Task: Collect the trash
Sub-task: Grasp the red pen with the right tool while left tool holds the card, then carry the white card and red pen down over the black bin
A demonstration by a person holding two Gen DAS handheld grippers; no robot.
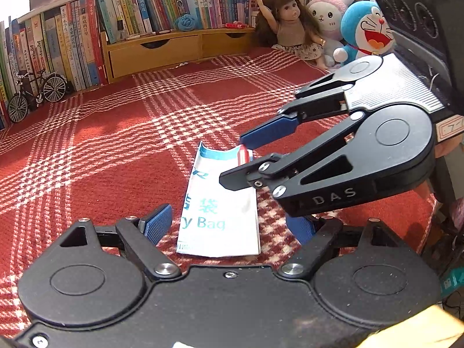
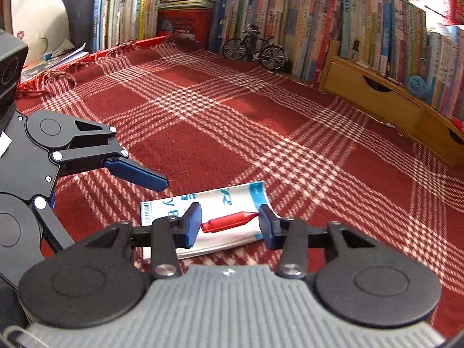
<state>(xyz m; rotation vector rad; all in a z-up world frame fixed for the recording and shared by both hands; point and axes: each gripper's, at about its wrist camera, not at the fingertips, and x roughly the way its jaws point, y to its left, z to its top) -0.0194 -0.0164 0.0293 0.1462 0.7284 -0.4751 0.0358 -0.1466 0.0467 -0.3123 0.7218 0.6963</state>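
Right gripper [image 2: 230, 226] has a small red pen cap [image 2: 229, 222] between its 2 blue pads: the cap's open end meets the left pad [image 2: 193, 226] and its pointed tip meets the right one, so the cap is clamped lengthwise and lies level across the gap. Seen from the left wrist, only a sliver of the red cap [image 1: 243, 156] shows between that gripper's fingers, above the top end of a white bag.

Beneath the cap lies that white paper bag [image 2: 232, 200], flat on the cloth, printed in teal with the letters "y Bag" and some characters; its far end curls up slightly. Whether the cap touches the bag cannot be told.

Left gripper [image 1: 229, 226] is spread wide, 1 blue pad [image 1: 158, 226] on the near left of the bag and the other at its near right, partly behind the right gripper's black body. Its pads do not press on the bag, whose near end lies between them.

Everything rests on a red and white plaid cloth [image 2: 261, 116]. Further out stand rows of books [image 2: 377, 23], a wooden drawer unit [image 1: 162, 50], a miniature bicycle [image 2: 255, 47], a long-haired doll [image 1: 290, 26], a pink plush rabbit [image 1: 326, 17] and a blue plush cat [image 1: 365, 32].
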